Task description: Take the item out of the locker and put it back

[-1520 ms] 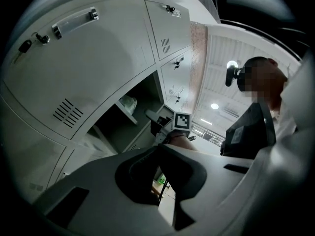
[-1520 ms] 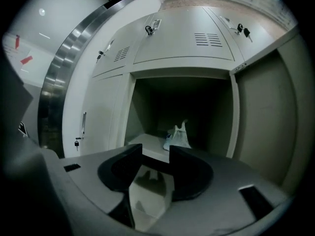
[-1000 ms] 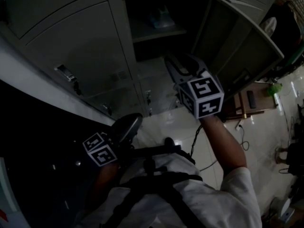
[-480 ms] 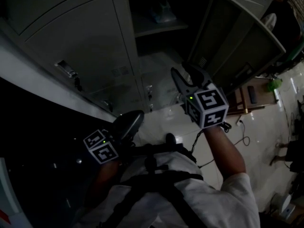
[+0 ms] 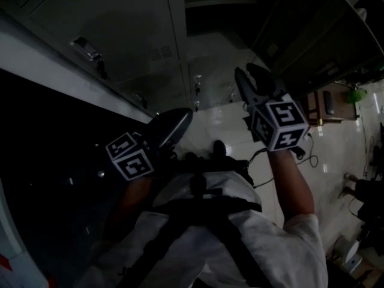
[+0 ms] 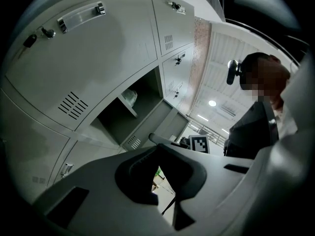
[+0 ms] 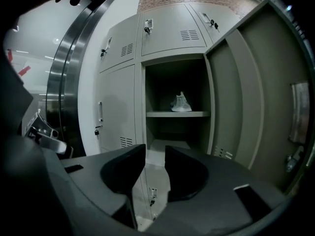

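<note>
The white bag (image 7: 181,103) is parked on the locker shelf (image 7: 177,114) behind the open locker door (image 7: 246,97), so I'd guess that's why the right gripper (image 7: 154,152) hangs out front empty, jaws closing on nothing, and the left gripper (image 6: 157,149) idles low, pinched together and empty.

White short-sleeved shirt (image 5: 288,254), black chest straps (image 5: 198,218), black-and-white marker cubes (image 5: 281,125) on left tool (image 5: 180,117) and right tool (image 5: 250,72).

On the flat grey metal shelf (image 7: 162,114) inside the open locker compartment (image 7: 172,77): one small crumpled whitish translucent bag (image 7: 181,103), lying near the middle.
</note>
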`<action>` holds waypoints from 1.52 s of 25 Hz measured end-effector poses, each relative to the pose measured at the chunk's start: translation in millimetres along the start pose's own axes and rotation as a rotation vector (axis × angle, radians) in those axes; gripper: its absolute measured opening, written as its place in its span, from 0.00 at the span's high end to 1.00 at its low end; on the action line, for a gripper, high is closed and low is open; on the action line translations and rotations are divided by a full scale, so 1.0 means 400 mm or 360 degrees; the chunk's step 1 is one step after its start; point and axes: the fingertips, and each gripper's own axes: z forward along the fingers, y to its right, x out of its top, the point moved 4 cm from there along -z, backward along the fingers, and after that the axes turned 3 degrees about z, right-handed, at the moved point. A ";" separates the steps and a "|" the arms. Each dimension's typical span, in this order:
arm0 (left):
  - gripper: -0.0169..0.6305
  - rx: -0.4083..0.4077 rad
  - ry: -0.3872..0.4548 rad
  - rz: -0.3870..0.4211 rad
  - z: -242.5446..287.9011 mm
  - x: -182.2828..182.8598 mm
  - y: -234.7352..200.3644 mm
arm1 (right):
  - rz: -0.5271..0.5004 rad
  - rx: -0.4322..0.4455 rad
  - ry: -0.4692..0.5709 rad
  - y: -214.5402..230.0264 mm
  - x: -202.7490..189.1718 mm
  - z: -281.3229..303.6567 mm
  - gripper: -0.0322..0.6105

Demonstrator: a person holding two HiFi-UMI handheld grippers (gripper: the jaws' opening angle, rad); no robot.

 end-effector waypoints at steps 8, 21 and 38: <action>0.99 -0.0038 -0.0020 -0.0026 -0.002 -0.015 0.002 | 0.0076 -0.0024 -0.0039 -0.021 -0.057 -0.034 0.79; 0.99 -0.0054 -0.0060 -0.0098 -0.004 -0.054 0.010 | 0.0216 -0.0009 -0.0134 -0.059 -0.139 -0.101 0.83; 0.99 0.0177 0.0059 0.0007 0.118 -0.189 0.186 | 0.0241 0.0248 -0.0137 0.100 -0.215 -0.296 0.83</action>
